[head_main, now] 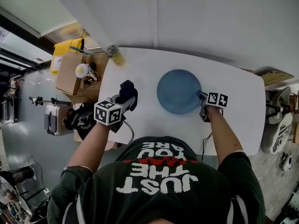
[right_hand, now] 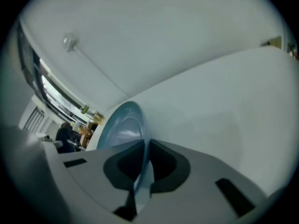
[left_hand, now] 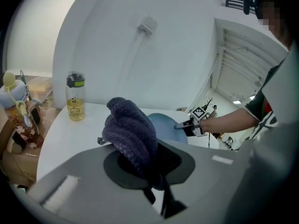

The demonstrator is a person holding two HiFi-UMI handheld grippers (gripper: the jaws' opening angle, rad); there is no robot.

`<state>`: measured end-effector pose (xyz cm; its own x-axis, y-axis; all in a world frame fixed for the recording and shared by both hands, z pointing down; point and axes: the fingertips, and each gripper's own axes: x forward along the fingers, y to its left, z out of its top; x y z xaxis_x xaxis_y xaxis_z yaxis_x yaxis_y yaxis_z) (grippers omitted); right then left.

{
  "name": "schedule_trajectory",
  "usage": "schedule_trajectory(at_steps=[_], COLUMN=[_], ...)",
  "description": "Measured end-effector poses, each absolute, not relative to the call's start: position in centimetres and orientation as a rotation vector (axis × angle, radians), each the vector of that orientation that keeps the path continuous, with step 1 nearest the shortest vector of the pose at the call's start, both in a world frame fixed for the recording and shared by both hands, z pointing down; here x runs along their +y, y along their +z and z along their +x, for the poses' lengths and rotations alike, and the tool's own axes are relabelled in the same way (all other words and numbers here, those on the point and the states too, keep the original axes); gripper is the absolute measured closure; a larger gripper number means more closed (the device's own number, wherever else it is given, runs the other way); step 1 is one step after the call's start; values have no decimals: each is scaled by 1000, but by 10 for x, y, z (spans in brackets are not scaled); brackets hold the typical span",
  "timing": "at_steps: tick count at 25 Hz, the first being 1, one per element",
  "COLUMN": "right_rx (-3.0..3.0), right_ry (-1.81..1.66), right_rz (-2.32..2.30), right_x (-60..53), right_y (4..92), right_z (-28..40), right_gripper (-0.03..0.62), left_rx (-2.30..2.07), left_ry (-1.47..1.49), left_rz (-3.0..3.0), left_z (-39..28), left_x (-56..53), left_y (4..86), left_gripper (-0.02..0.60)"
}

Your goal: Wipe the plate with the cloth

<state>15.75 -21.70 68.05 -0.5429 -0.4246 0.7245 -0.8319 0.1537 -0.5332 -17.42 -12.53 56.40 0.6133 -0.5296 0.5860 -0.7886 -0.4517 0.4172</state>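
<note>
The blue plate (head_main: 179, 91) lies on the white bench (head_main: 145, 71), right of its middle. The right hand-held gripper (head_main: 203, 98) pinches the plate's rim on the side nearest that hand, its jaws pressed onto the thin edge. The cloth (left_hand: 132, 133) – dark, knitted and bunched up – is to the left of the plate and clear of it. It is clamped in the jaws of the left hand-held gripper (head_main: 125, 102), which holds it above the bench. At the bench's far left corner stands a bottle (left_hand: 75, 97) of yellow liquid – well apart from the plate.
</note>
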Motion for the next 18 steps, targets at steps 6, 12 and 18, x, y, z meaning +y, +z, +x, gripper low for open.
schedule_trajectory(at_steps=[6,12,18], right_rx=[-2423,-2543,-2615], right_ry=[910,804,1157], right_rz=[1029,1085,1502], right_x=[-232,-256,-307], right_y=[564,474,406], right_z=[131,129,151], right_gripper=[579,577,577], left_rx=[-1052,-1031,-833], left_ry=[319,229,74], left_rz=[2246,2452,2672], left_z=[-183,-162,-82], left_x=[-155,-214,-195], left_y=[514,421,343], left_gripper=[534,534,534])
